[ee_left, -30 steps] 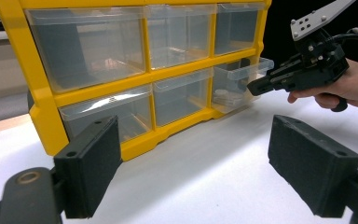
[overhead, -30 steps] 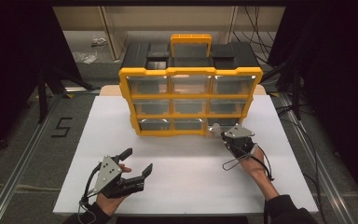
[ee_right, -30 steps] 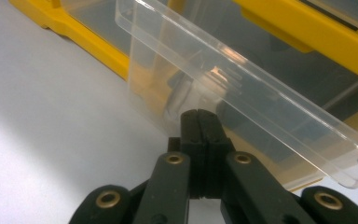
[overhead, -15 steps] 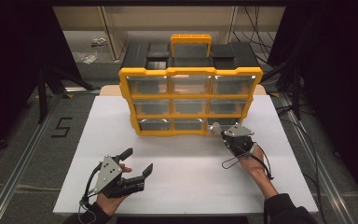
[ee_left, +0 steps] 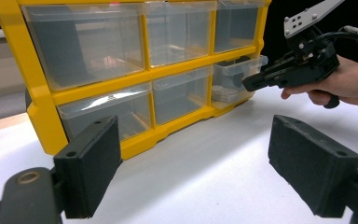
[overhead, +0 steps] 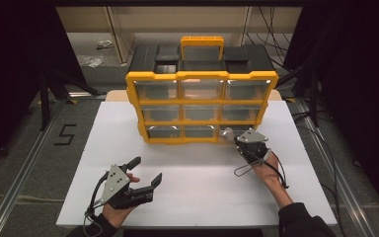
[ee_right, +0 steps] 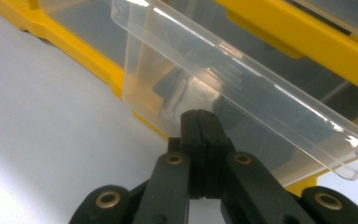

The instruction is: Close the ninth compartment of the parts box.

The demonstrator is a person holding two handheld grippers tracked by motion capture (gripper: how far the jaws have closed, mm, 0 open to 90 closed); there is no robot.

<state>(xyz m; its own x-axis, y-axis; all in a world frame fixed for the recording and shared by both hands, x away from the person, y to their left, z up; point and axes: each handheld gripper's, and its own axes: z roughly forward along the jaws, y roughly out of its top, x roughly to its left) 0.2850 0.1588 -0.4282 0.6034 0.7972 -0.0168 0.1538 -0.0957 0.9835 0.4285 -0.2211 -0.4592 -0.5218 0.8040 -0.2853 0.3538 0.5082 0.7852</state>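
Observation:
A yellow parts cabinet with clear drawers stands upright at the back of the white table. Its bottom right drawer is pulled partway out. My right gripper is shut, and its tips rest against the clear front of that drawer, just under the lip. Nothing shows between the right gripper's jaws. The left gripper view shows the same drawer with the right gripper at it. My left gripper lies open near the table's front left, pointing at the cabinet, with nothing between its pads.
The other drawers sit flush in the yellow frame. Dark curtains flank the table on both sides. Cables run along the floor at the right, and a "5" is marked on the floor at the left.

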